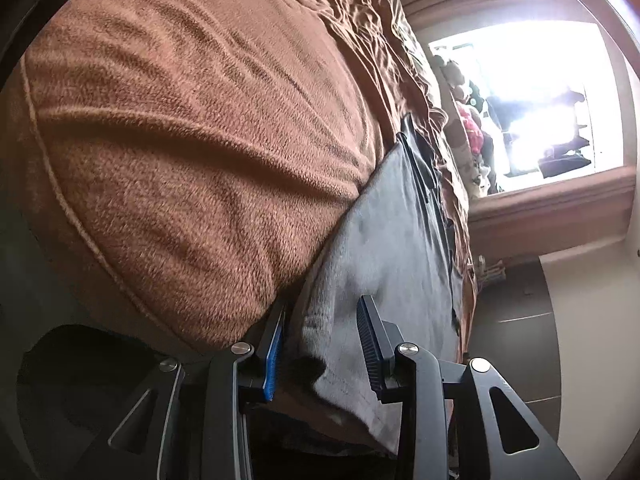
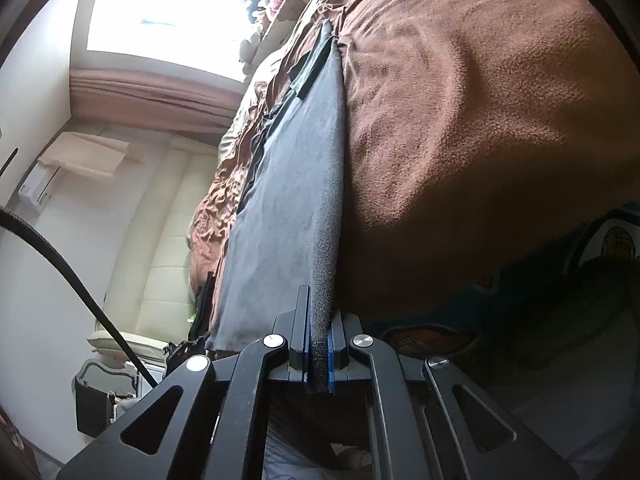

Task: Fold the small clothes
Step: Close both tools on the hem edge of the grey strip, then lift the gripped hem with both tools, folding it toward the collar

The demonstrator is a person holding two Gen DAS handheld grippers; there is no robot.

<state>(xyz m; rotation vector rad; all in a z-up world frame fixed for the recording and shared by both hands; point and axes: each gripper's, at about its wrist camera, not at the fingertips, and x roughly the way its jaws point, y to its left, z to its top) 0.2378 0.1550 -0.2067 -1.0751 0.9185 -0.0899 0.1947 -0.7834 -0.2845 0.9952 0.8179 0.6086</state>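
On brown blanket (image 2: pixel 460 120): grey garment (image 2: pixel 288 208)

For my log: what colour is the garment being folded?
Grey garment, clearest in the right wrist view.

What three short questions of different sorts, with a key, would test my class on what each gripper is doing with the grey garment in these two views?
1. True or false: the right gripper is shut on the hem of the grey garment.
2. Which gripper has its jaws apart around the garment's edge: A) left gripper B) right gripper?
3. Fill in: the garment lies on a ____ blanket.

Key: 1 true; 2 A; 3 brown.
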